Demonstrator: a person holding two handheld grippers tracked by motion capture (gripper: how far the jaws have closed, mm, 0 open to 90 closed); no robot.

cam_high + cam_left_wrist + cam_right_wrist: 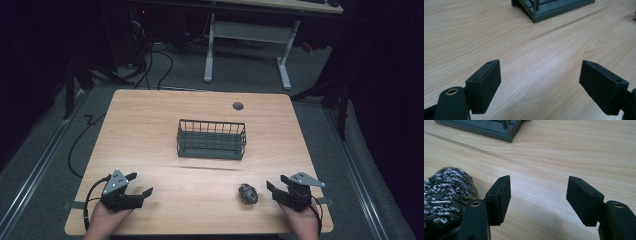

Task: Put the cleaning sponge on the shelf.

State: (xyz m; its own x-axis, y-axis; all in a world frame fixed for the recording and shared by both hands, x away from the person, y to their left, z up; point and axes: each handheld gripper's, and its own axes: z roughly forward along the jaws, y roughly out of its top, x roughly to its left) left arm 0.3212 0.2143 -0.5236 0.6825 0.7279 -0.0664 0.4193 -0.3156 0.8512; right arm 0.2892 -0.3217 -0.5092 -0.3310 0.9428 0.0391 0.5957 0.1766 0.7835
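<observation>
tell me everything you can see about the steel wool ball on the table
The steel wool ball is a small roundish wad of tangled, glinting grey metal strands, dark with bright flecks. It lies loose on the bare wooden table, near the person's edge, in front of the wire basket and apart from it. The open right tongs sit just beside it without touching. In the right gripper view it lies outside the tongs' left jaw, not between the jaws.

Two hands reach in from the table's near edge, each holding a black two-jaw gripper topped by a grey three-cornered plate. The left gripper (140, 184) sits low at the near left, jaws spread wide with nothing between them. The right gripper (278, 183) sits at the near right, jaws likewise parted and empty.
</observation>
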